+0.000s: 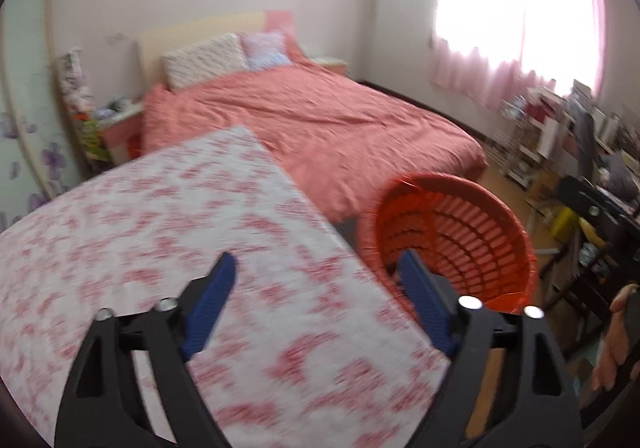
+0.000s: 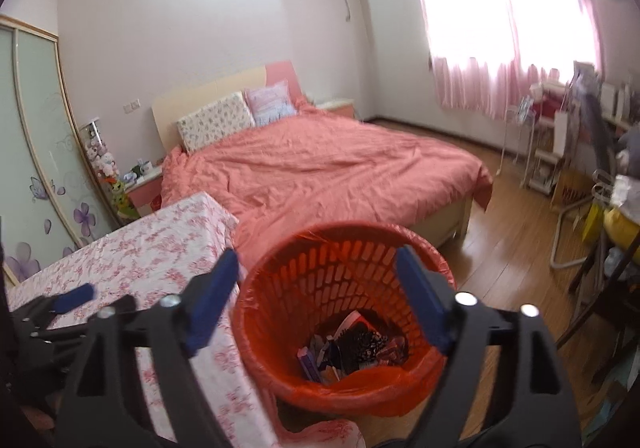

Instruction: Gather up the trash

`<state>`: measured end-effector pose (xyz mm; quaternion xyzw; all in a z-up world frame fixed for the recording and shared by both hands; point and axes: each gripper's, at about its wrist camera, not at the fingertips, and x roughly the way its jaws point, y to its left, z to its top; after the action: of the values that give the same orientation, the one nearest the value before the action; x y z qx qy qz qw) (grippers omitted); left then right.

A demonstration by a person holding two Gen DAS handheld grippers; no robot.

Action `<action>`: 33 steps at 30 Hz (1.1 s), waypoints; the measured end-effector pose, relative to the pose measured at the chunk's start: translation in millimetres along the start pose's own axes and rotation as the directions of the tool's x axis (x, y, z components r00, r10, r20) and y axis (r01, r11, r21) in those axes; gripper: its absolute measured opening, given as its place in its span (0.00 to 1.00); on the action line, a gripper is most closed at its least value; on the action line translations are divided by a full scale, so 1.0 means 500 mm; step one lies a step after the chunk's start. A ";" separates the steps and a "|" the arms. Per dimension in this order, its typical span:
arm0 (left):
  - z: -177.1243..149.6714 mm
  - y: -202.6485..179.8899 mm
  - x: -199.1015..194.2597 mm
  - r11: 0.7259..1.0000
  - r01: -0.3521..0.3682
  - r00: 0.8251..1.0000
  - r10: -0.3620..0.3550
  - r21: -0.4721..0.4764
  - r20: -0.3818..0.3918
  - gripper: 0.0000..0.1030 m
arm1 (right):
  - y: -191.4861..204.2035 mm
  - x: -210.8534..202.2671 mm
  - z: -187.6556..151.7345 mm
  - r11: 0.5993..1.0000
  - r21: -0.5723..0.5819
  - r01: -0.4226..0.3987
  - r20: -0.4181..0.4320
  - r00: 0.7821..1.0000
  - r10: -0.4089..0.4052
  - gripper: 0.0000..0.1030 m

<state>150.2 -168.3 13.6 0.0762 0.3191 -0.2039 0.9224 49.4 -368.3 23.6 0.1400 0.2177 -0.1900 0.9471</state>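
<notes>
An orange slatted trash basket [image 2: 280,288] lined with an orange bag stands on the floor beside the table. Several pieces of trash [image 2: 352,348] lie at its bottom. My right gripper [image 2: 318,260] is open and empty above the basket's mouth. My left gripper [image 1: 318,262] is open and empty over the table's right edge; the basket [image 1: 480,224] shows to its right. The left gripper's blue tip [image 2: 76,296] also shows at the left of the right wrist view.
The table [image 1: 140,216] has a white cloth with red flowers. Behind it is a bed [image 2: 340,168] with a pink cover. Cluttered shelves and a chair [image 2: 580,188] stand on the right by the window. A wardrobe [image 2: 36,152] is on the left.
</notes>
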 end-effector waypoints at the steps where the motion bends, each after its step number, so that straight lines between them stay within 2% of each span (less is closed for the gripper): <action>1: -0.013 0.017 -0.034 0.999 -0.043 0.998 0.044 -0.012 0.033 0.94 | 0.014 -0.026 -0.005 1.000 -0.008 0.016 0.023 1.000 -0.016 0.89; 4: -0.042 0.052 -0.095 0.992 -0.120 0.989 0.123 -0.037 0.077 0.98 | 0.038 -0.076 -0.020 0.998 -0.026 0.061 0.059 0.997 -0.059 0.96; 7: -0.069 0.078 -0.137 0.986 -0.148 0.984 0.155 -0.077 0.088 0.98 | 0.070 -0.136 -0.042 0.988 -0.055 0.144 0.101 0.985 -0.138 0.96; 10: -0.099 0.101 -0.175 0.977 -0.179 0.978 0.190 -0.119 0.088 0.98 | 0.091 -0.179 -0.064 0.985 -0.060 0.162 0.112 0.982 -0.155 0.96; 14: -0.144 0.120 -0.226 0.958 -0.234 0.961 0.254 -0.167 0.112 0.98 | 0.122 -0.228 -0.102 0.978 -0.075 0.194 0.105 0.977 -0.186 0.96; 18: -0.184 0.126 -0.270 0.944 -0.257 0.949 0.288 -0.209 0.132 0.98 | 0.150 -0.286 -0.156 0.973 -0.079 0.217 0.183 0.963 -0.200 0.96; 21: -0.208 0.130 -0.289 0.935 -0.275 0.940 0.310 -0.225 0.140 0.98 | 0.160 -0.317 -0.180 0.972 -0.100 0.213 0.204 0.960 -0.189 0.96; 27: -0.244 0.135 -0.311 0.918 -0.306 0.931 0.344 -0.253 0.120 0.98 | 0.181 -0.344 -0.203 0.966 -0.107 0.235 0.142 0.965 -0.219 0.96; 33: -0.264 0.141 -0.328 0.915 -0.290 0.938 0.330 -0.282 0.106 0.98 | 0.192 -0.345 -0.220 0.974 -0.098 0.202 0.056 0.979 -0.197 0.96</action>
<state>-10.2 -14.9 12.5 -0.0121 0.2562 -0.0158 0.9664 -93.3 -193.3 26.2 0.0637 0.2183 -0.2757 0.9339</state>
